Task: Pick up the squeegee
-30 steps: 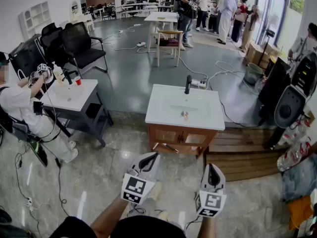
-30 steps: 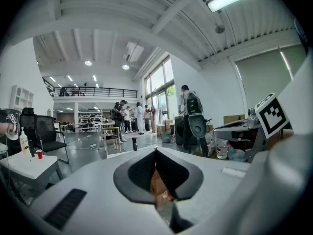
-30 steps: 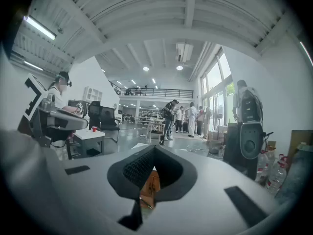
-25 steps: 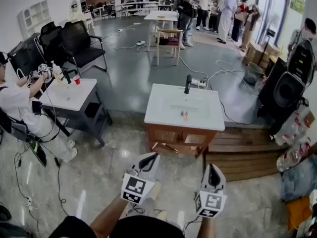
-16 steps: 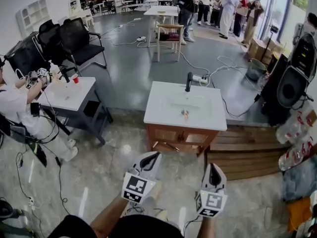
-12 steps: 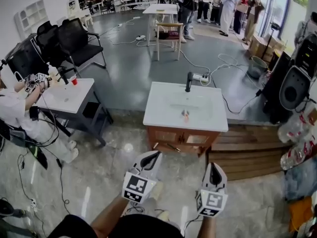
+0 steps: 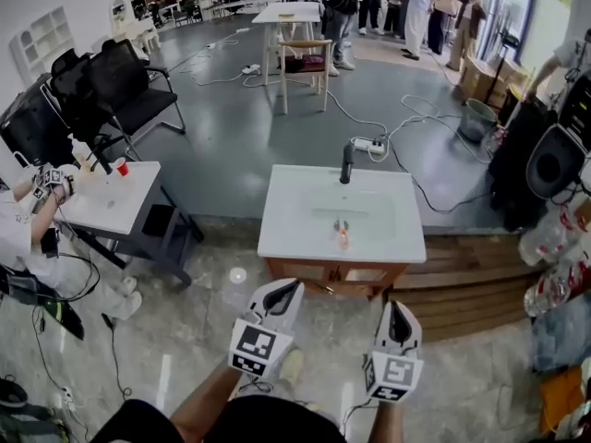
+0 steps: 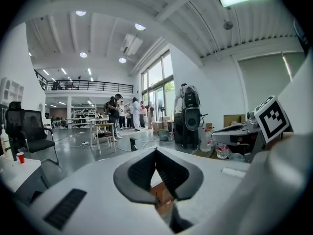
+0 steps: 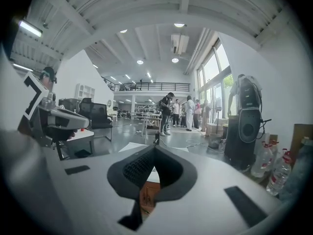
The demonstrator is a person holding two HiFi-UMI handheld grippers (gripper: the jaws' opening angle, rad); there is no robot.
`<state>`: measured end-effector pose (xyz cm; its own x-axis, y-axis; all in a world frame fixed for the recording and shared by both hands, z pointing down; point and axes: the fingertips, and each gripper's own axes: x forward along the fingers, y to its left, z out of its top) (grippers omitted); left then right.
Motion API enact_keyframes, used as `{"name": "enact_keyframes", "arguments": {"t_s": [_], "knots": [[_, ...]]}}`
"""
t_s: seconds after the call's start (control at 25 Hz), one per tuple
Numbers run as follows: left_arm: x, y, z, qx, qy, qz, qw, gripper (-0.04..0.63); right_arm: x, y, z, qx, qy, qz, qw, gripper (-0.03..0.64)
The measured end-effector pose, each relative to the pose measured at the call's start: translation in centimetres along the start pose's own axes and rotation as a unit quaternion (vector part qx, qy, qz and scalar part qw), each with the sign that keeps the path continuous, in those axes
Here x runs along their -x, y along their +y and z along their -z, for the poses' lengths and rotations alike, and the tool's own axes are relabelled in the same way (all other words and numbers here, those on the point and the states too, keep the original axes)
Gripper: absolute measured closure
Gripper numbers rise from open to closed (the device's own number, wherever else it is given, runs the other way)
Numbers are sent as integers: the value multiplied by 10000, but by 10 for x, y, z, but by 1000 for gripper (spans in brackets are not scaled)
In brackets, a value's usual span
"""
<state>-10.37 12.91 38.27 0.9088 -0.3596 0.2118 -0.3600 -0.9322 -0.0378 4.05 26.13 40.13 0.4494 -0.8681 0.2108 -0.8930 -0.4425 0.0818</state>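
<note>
Floor (image 7: pixel 199 330) open between near edge of sink cabinet (image 7: pixel 282 247) and closed, empty left tool (image 7: pixel 295 287) and right tool (image 7: pixel 391 305).

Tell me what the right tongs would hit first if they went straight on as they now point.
Most likely the front of the wooden cabinet under the white sink top: the shut right tongs aim at it, slightly downward. Depth is hard to judge.

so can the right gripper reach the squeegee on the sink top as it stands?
Probably not yet. The right gripper hangs short of the sink, with bare floor between, while the squeegee lies on its top. Nothing blocks the approach, but its fingers are shut.
</note>
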Motion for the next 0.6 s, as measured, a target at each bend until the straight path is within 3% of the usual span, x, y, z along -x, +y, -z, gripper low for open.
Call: {"name": "enact_keyframes", "arguments": {"t_s": [0.6], "knots": [[-93, 82, -5, 50, -53, 292, 9995, 594, -113, 3, -14, 26, 191, 302, 9994, 618]]}}
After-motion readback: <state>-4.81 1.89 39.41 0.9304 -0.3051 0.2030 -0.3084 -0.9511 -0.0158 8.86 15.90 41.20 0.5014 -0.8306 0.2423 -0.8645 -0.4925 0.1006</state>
